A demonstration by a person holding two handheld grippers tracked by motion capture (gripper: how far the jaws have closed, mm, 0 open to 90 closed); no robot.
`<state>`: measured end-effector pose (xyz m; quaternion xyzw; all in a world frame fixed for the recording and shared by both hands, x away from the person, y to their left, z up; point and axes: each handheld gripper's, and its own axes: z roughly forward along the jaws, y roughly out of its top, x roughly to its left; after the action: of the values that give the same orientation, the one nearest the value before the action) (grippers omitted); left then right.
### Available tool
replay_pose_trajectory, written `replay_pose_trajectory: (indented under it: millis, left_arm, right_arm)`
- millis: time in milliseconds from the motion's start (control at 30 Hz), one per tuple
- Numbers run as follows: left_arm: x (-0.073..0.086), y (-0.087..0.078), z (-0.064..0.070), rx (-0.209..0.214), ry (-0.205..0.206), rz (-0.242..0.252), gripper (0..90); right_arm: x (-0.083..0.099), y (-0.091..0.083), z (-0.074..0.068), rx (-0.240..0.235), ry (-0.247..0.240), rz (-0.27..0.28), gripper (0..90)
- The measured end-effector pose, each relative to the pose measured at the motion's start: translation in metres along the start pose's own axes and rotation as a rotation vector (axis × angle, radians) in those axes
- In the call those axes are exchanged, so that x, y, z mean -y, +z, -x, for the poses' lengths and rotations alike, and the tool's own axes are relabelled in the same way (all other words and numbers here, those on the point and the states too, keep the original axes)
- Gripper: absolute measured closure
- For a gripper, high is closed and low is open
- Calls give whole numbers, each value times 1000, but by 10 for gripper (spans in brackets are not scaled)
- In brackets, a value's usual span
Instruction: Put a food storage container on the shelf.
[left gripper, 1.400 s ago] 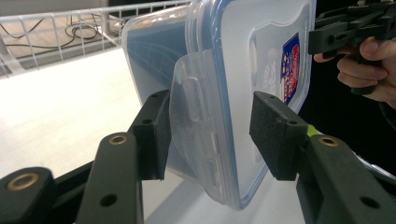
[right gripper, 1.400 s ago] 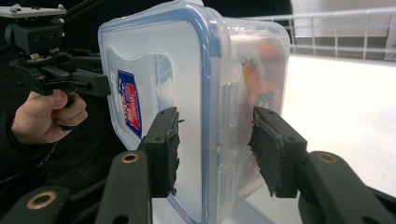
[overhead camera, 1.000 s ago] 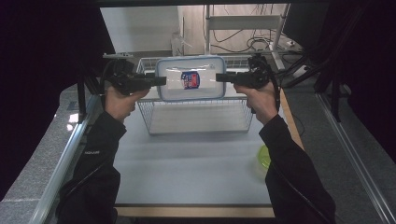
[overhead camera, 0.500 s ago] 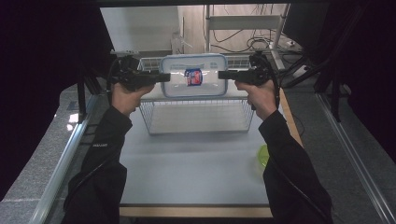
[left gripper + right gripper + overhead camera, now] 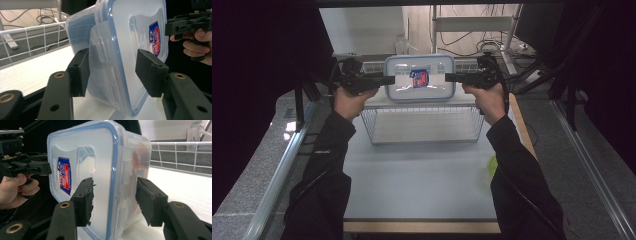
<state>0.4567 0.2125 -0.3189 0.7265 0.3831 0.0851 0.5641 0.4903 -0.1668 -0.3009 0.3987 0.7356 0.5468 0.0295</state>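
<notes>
Clear plastic box [image 5: 419, 78], blue-rimmed lid, held between your two grippers above the wire basket [image 5: 422, 117].
Since the earlier frames you have raised the box and tipped its lid more toward the camera. Left gripper [image 5: 388, 80] meets the box's left end, right gripper [image 5: 451, 77] its right end. Left gripper view: jaws straddle a side clip and the lid edge, left pad touching, a gap at the right pad [image 5: 150, 72]. Right gripper view: jaws straddle the rim, gaps on both sides, so you cannot tell a firm clamp. It also shows orange contents through the wall. Lid carries a red-blue label [image 5: 419, 78]. Basket is white wire grid on a pale table [image 5: 417, 185].
</notes>
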Motion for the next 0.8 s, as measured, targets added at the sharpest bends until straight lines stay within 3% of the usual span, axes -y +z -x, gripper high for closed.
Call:
replay_pose_trajectory:
  millis: [167, 300, 400, 467, 533, 633, 800]
  left_arm:
    - [0, 2, 2, -30, 6, -3, 431]
    - [1, 4, 4, -82, 40, -37, 408]
    - [4, 8, 5, -99, 55, -59, 404]
    - [4, 7, 3, -81, 7, -13, 399]
    - [4, 9, 4, -108, 43, -55, 439]
    - [7, 13, 7, -131, 70, -76, 393]
    - [11, 13, 7, -129, 76, -58, 383]
  right_arm:
    - [1, 4, 0, 13, 4, -2, 450]
    - [3, 5, 2, 11, 9, 5, 447]
    - [4, 5, 3, 19, 10, 0, 456]
    - [5, 6, 3, 44, 3, -12, 428]
    - [6, 7, 5, 50, 17, 3, 455]
    - [4, 6, 8, 40, 31, 10, 468]
    - [4, 6, 0, 91, -26, 15, 492]
